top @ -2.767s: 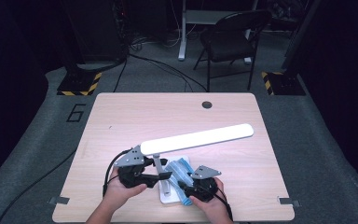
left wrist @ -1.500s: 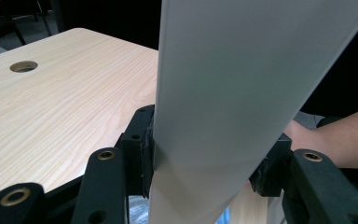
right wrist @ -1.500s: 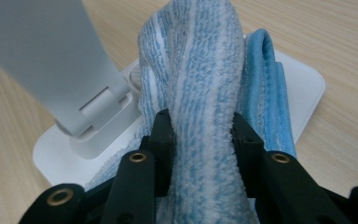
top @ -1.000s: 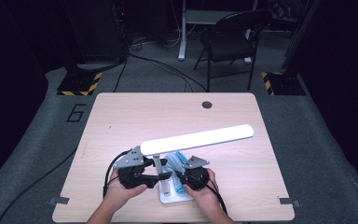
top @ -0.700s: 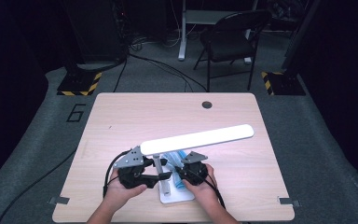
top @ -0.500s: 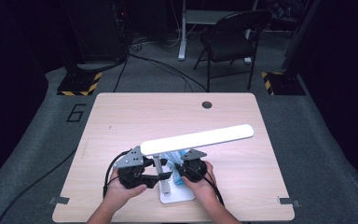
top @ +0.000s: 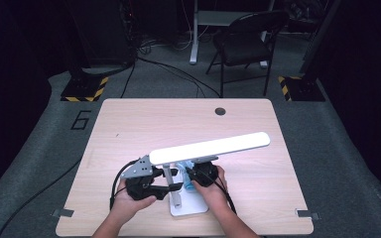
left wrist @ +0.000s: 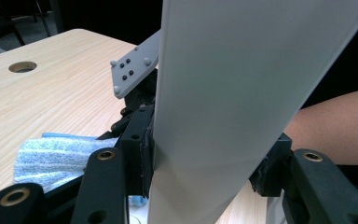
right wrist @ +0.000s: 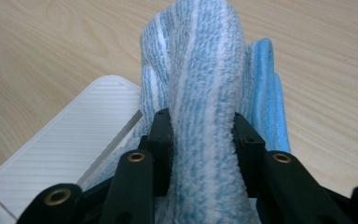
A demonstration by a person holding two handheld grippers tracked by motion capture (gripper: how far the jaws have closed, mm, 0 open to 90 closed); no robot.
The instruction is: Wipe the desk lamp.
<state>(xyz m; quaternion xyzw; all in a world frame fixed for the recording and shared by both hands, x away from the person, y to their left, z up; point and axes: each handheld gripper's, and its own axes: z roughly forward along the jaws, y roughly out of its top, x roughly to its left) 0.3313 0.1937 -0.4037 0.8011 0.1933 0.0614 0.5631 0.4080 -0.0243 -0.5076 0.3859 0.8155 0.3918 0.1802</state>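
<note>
A white desk lamp stands near the table's front edge, with a long lit head (top: 209, 148) over a flat base (top: 191, 209). My left gripper (top: 174, 187) is shut on the lamp's upright post (left wrist: 223, 93), one pad pressing on each side. My right gripper (top: 191, 178) is shut on a blue-and-white striped cloth (right wrist: 200, 88), which is bunched between its pads (right wrist: 162, 140). It holds the cloth over the ribbed lamp base (right wrist: 70, 154), close to the post. The cloth (left wrist: 51, 156) also appears beyond my left jaws, under the right gripper's grey plate (left wrist: 133, 70).
The wooden table (top: 144, 124) has a round cable hole (top: 220, 111) at the back. A black folding chair (top: 248, 39) and cables sit on the floor behind it. The person's forearms come in at the front edge.
My right gripper has slid left with the cloth, from the right of the lamp base to right beside the post. The left gripper has stayed on the post.
</note>
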